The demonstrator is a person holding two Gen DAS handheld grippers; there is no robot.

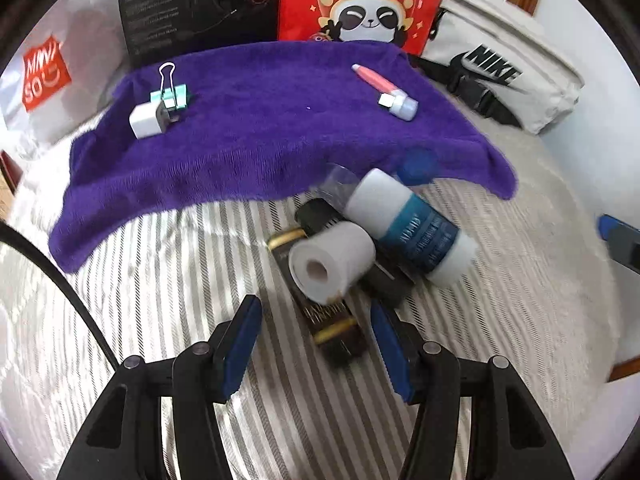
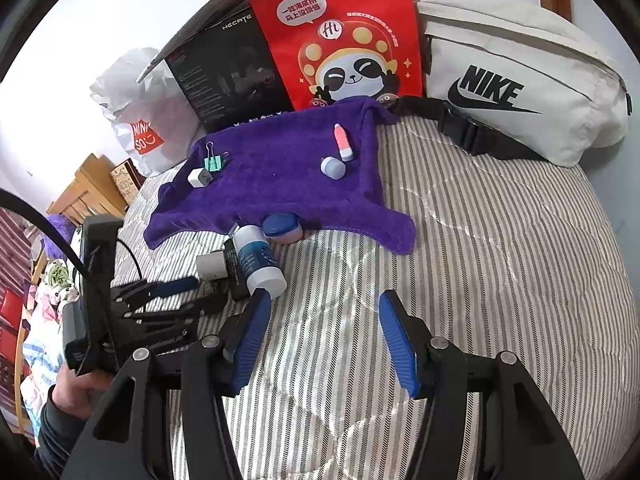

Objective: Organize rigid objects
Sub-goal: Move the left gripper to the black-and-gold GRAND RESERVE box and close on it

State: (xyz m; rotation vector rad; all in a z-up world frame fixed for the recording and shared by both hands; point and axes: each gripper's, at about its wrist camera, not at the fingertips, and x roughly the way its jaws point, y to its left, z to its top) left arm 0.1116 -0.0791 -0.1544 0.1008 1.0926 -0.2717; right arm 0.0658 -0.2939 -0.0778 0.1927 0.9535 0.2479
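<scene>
Left gripper (image 1: 316, 342), jaws spread and empty, lines up on the small white paper roll (image 1: 330, 262) heaped just off the purple fleece towel's (image 1: 260, 140) near edge, presumably next for sorting; right gripper (image 2: 320, 336) likewise released.

Both wrist views face the purple towel (image 1: 256, 128).
</scene>
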